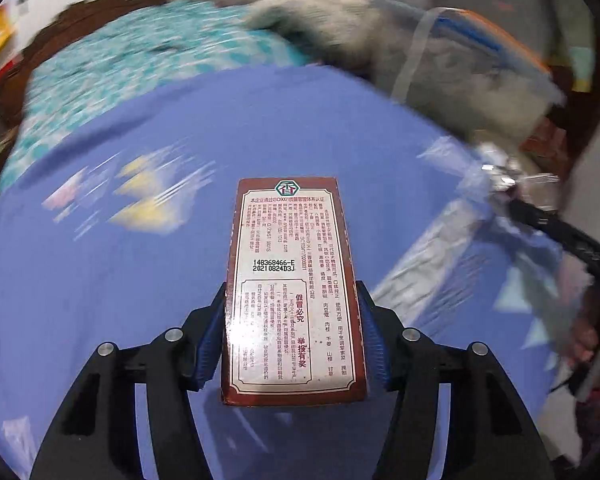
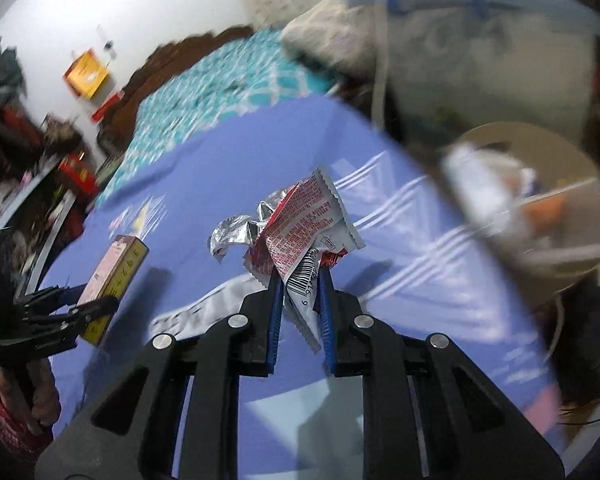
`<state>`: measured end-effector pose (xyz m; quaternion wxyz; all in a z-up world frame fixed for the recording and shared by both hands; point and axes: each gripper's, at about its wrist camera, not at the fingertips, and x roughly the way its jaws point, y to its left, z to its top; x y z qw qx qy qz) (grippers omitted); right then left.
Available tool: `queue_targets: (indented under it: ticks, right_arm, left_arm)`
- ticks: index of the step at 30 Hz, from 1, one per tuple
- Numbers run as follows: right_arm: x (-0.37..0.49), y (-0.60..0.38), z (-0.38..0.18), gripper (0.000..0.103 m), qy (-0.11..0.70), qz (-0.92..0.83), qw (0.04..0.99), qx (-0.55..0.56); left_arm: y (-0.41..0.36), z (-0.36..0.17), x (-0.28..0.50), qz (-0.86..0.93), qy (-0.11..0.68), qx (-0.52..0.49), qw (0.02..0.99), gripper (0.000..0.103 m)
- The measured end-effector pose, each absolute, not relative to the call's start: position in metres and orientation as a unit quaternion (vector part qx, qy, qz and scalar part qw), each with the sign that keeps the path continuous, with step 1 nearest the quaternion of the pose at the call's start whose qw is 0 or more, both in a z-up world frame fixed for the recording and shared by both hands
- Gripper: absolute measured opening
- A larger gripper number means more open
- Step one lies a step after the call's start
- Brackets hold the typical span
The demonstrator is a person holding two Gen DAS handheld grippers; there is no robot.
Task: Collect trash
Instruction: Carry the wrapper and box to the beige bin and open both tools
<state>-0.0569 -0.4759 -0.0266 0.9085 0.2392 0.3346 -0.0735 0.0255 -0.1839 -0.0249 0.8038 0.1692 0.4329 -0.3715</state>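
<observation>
1. Two pieces of trash are held at once. A brown carton (image 1: 294,292) is clamped between the blue pads of the left hand-held gripper (image 1: 294,320); seen from the right wrist cam, the same carton (image 2: 112,280) sticks out of that gripper (image 2: 84,306), raised clear of the blue sheet (image 1: 100,300).
2. A crumpled red/white/silver wrapper (image 2: 300,236) is pinched in the right hand-held gripper (image 2: 300,296); its jaws are set narrow, with the barcode end of the wrapper passing between the pads.
3. Step in hand, judged: pick-up is done for both items; carry-to-bin phase. Background is heavily smeared in both views, so motion is likely.
4. A round pale bin (image 2: 540,208) with scraps already inside is seen at right in the right wrist view, beside the sheet edge. It is prob. the drop point.
5. Next move, judged: the wrapper should be brought over the bin's opening and the jaws opened only once it is above the rim; the wrapper is light and may cling to a pad or drift.
6. The carton is to follow; it is long, so it should be tipped end-down before release.
7. More bits are left on the sheet: pale/yellow scraps (image 1: 140,196), too blurred to ID.
</observation>
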Motion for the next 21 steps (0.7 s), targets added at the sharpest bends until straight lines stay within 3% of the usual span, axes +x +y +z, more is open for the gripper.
queue_targets:
  ticks: [8, 16, 17, 18, 19, 20, 21]
  right_arm:
    - [-0.086, -0.597, -0.01, 0.02, 0.308, -0.175, 0.901, 0.251]
    - [-0.082, -0.688, -0.018, 0.023, 0.364, -0.199, 0.871, 0.262]
    - [-0.08, -0.695, -0.022, 0.027, 0.372, -0.185, 0.868, 0.27]
    - [-0.084, -0.702, -0.025, 0.036, 0.374, -0.181, 0.867, 0.276]
    - [-0.085, -0.705, -0.028, 0.043, 0.373, -0.184, 0.866, 0.279]
    - [-0.087, -0.708, -0.028, 0.061, 0.369, -0.192, 0.866, 0.278]
    - [-0.091, -0.709, -0.026, 0.068, 0.358, -0.199, 0.869, 0.277]
  left_arm:
    - [-0.358, 0.002, -0.026, -0.513, 0.405, 0.209, 0.728, 0.056]
    - [-0.494, -0.01, -0.052, -0.568, 0.443, 0.206, 0.662, 0.056]
    - [-0.503, -0.014, -0.053, -0.569, 0.449, 0.207, 0.658, 0.06]
    - [-0.511, -0.018, -0.053, -0.567, 0.455, 0.208, 0.654, 0.075]
    - [-0.521, -0.023, -0.052, -0.56, 0.46, 0.21, 0.656, 0.081]
    - [-0.527, -0.027, -0.05, -0.554, 0.462, 0.21, 0.66, 0.083]
    - [-0.531, -0.029, -0.049, -0.552, 0.464, 0.211, 0.66, 0.083]
